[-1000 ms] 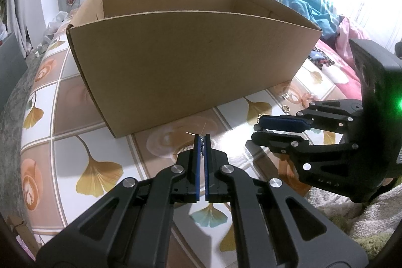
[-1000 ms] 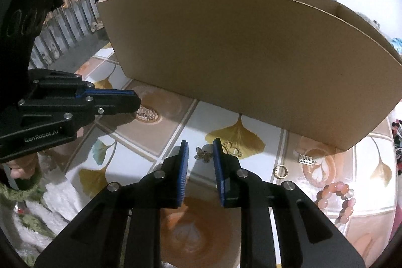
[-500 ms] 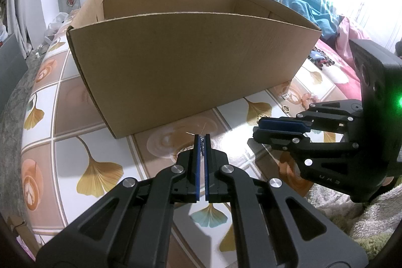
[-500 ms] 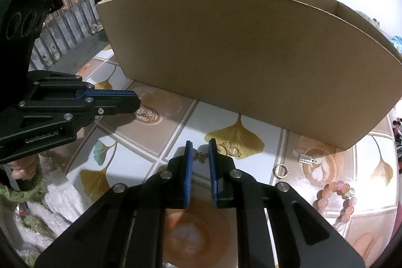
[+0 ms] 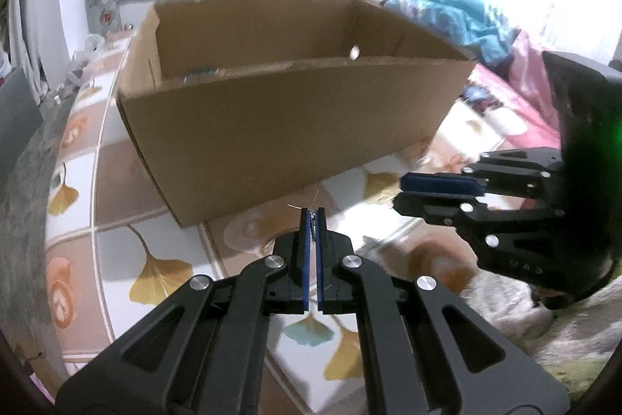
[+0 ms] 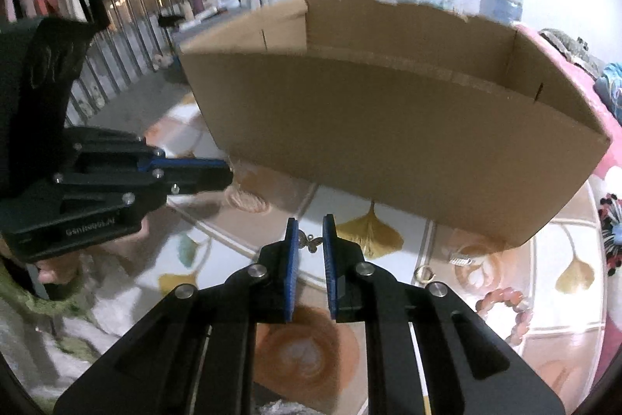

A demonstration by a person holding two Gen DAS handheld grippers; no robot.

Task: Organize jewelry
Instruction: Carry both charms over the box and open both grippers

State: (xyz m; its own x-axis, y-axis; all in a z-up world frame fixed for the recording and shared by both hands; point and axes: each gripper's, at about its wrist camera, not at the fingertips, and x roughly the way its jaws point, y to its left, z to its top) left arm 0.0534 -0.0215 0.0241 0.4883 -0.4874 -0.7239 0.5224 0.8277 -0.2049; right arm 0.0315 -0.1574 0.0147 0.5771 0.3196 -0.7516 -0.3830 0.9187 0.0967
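- From the right wrist view we see the right gripper (image 6: 311, 240) pinching a small butterfly charm (image 6: 311, 242) between its blue fingers (image 6: 290, 251), held clear above the counter (image 6: 217, 251).
- Only this view shows loose pieces on the counter near the cardboard box (image 6: 388, 127): a gold ring (image 6: 424, 273), a small silver clip (image 6: 462, 260), a pink bead bracelet (image 6: 505, 310).
- The left wrist view shows the left gripper (image 5: 311, 216) with fingers pressed together on a thin gold wire piece (image 5: 307, 203) that pokes out at the tips.
- The left view looks over the box rim: small blurred items lie at the left inner corner; we cannot tell what they are.
- The box top is open; both grippers sit short of its near wall, well apart from each other.
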